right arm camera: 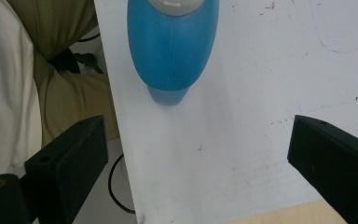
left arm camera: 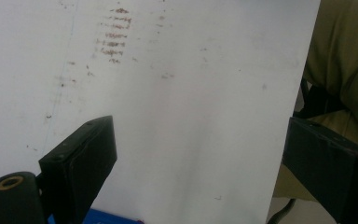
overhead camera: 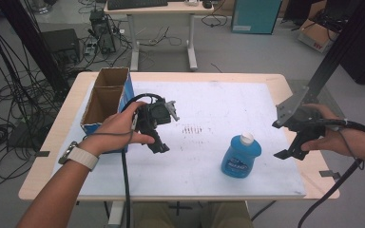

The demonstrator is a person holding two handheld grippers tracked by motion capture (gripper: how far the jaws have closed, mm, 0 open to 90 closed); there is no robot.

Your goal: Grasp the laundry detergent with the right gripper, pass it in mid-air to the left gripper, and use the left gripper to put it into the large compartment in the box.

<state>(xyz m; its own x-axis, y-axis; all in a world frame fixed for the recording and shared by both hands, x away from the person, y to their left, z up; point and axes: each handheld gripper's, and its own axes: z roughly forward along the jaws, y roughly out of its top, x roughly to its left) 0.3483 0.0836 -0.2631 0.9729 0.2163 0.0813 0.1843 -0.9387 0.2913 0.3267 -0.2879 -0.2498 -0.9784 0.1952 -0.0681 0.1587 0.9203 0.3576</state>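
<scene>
A blue bottle (overhead camera: 240, 156) with a white cap stands upright on the white sheet (overhead camera: 204, 166) that covers the surface (overhead camera: 45, 175), toward the near right part of it. The right tool (overhead camera: 292, 148) hovers just to the right of the bottle, apart from it, its jaws spread wide with nothing between them; in the right gripper view the bottle (right arm camera: 172, 46) lies ahead of the jaws, untouched. The left tool (overhead camera: 158, 142) is held over the left half of the sheet, jaws likewise released and empty, beside a cardboard box (overhead camera: 105, 97) with a blue side standing at the left edge.
</scene>
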